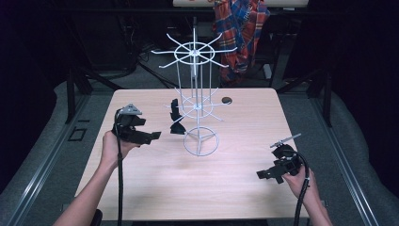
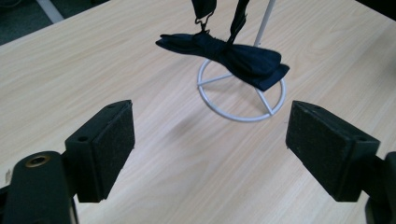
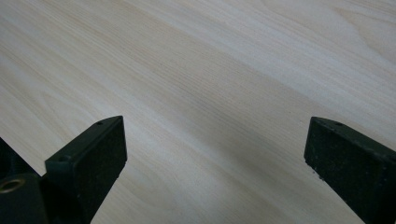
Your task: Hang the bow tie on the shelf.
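A white wire display stand [image 1: 195, 75] rises from a ring base [image 1: 201, 141] at the table's middle. A dark navy bow tie [image 1: 176, 120] hangs by its strap from one of the stand's lower arms, on its left side. In the left gripper view the bow tie [image 2: 229, 56] dangles just above the ring base [image 2: 243, 114]. My left gripper [image 1: 153, 136] sits left of the tie, pointing at it, apart from it. Its jaws [image 2: 210, 140] are open with nothing between them. My right gripper [image 1: 263, 174] rests at the table's front right, open [image 3: 215, 154] over bare wood.
The light wooden table [image 1: 188, 188] has a small dark round hole [image 1: 227, 100] behind the stand. A plaid cloth [image 1: 240, 28] hangs on a chair beyond the far edge. Dark frame legs and floor surround the table.
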Motion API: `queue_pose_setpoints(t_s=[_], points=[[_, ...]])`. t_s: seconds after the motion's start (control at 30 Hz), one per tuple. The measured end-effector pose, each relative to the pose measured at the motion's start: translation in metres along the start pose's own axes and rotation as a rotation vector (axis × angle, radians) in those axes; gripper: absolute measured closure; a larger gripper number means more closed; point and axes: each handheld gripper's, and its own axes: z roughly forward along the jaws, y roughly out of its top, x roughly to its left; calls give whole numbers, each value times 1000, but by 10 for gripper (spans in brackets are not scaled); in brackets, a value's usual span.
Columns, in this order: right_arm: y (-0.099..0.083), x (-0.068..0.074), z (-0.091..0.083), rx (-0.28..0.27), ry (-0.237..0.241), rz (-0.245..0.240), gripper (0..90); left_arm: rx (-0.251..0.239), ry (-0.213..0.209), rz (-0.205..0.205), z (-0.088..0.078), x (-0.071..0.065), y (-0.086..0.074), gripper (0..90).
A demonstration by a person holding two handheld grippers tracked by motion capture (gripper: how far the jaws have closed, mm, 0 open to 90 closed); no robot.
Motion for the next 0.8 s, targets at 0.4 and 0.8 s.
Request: queue_pose_setpoints(t_s=[0.4, 0.8], points=[[0, 4, 2, 24, -4, -11, 62, 82, 75, -24, -19, -11, -30, 100], [1, 6, 2, 24, -12, -8, 62, 210, 90, -75, -24, -16, -66, 8]])
